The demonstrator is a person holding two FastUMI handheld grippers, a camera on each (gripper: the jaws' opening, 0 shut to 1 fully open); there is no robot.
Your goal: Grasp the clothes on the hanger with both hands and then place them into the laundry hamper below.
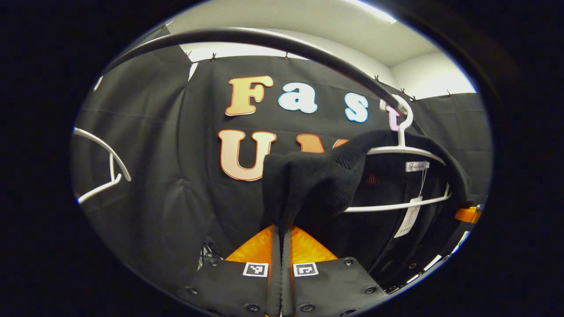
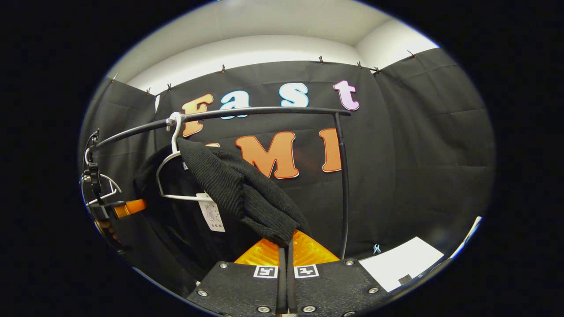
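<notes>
A black knitted garment [image 1: 317,180] hangs on a white hanger [image 1: 403,149] from the dark rail [image 1: 264,38]. My left gripper [image 1: 281,230] is shut, its orange fingers pinching one shoulder of the knit and pulling it off the hanger's end. In the right gripper view the same garment [image 2: 238,193] drapes from its hanger [image 2: 169,163], and my right gripper [image 2: 286,240] is shut on the other shoulder's fabric. The left gripper's orange finger [image 2: 130,206] shows far left beyond the garment. A white paper tag [image 2: 213,218] dangles inside the garment. The hamper is out of sight.
An empty white hanger [image 1: 108,169] hangs at the left of the rail. The rack's upright post [image 2: 343,185] stands just right of my right gripper. A white sheet [image 2: 401,264] lies low at the right. Black cloth walls close the booth behind.
</notes>
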